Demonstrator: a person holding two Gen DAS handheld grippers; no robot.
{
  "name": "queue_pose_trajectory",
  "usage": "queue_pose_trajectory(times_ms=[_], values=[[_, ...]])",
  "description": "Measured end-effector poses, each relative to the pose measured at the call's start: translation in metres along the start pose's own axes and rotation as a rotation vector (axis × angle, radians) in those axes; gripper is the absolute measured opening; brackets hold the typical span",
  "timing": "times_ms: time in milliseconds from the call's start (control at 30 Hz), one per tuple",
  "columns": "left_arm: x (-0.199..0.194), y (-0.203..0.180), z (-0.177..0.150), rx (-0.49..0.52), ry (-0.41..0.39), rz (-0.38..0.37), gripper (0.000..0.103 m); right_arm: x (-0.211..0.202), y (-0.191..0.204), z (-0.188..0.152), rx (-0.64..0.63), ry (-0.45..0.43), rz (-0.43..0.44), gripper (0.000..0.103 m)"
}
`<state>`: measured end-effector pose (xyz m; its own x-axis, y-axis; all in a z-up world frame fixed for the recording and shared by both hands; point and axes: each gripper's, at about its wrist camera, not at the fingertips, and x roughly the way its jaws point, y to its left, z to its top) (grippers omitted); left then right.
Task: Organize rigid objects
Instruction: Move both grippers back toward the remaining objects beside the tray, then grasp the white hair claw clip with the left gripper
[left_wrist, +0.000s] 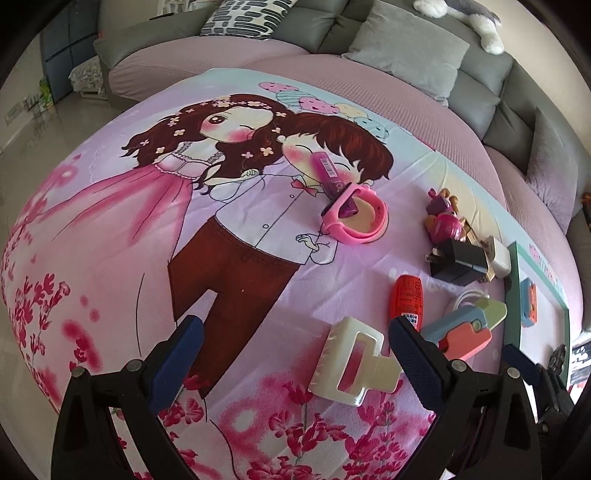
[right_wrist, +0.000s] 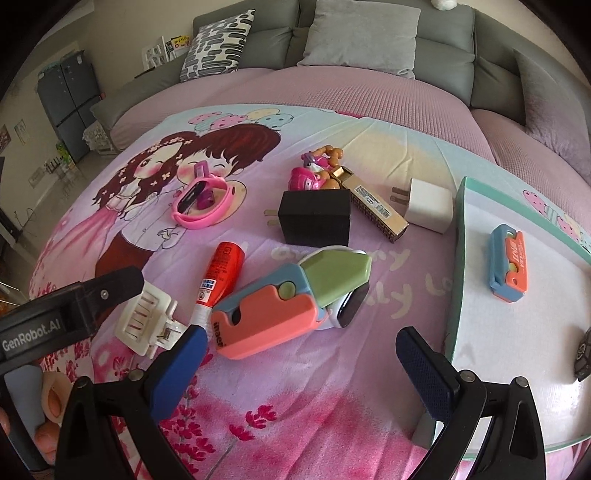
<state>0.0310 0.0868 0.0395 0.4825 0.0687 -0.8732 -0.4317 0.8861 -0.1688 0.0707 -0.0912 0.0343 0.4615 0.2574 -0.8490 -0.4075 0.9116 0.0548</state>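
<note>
Rigid objects lie on a cartoon-print sheet. A cream hair claw clip (left_wrist: 352, 363) (right_wrist: 146, 317) lies between my open left gripper's (left_wrist: 295, 354) fingers. My right gripper (right_wrist: 301, 356) is open and empty, just short of a coral, blue and green toy knife (right_wrist: 291, 293) (left_wrist: 463, 326). A red tube (right_wrist: 219, 284) (left_wrist: 406, 297), black charger (right_wrist: 314, 218) (left_wrist: 458, 264), white charger (right_wrist: 428, 205), gold box (right_wrist: 373, 205), pink toy figure (right_wrist: 314, 170) and pink wristband (right_wrist: 203, 203) (left_wrist: 354, 218) lie beyond.
A teal-rimmed white tray (right_wrist: 458, 266) (left_wrist: 517, 295) at the right holds a small blue and orange box (right_wrist: 508, 258) and a dark toy car (right_wrist: 583, 356). A grey sofa with cushions (right_wrist: 362, 37) curves behind. The left gripper's body (right_wrist: 55, 317) shows at the right view's left.
</note>
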Motion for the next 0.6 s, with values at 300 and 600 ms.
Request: queue_pose_trajectory(times_ms=[300,600], values=[[0.011,-0.017,-0.006,0.075,0.041,-0.043,0.100,0.007,-0.008,-0.002,0.027,0.024,-0.023,0.103],[0.016,-0.022,-0.009,0.105,0.054,-0.086,0.095,0.007,-0.011,-0.003,0.023,0.026,-0.028,0.103]])
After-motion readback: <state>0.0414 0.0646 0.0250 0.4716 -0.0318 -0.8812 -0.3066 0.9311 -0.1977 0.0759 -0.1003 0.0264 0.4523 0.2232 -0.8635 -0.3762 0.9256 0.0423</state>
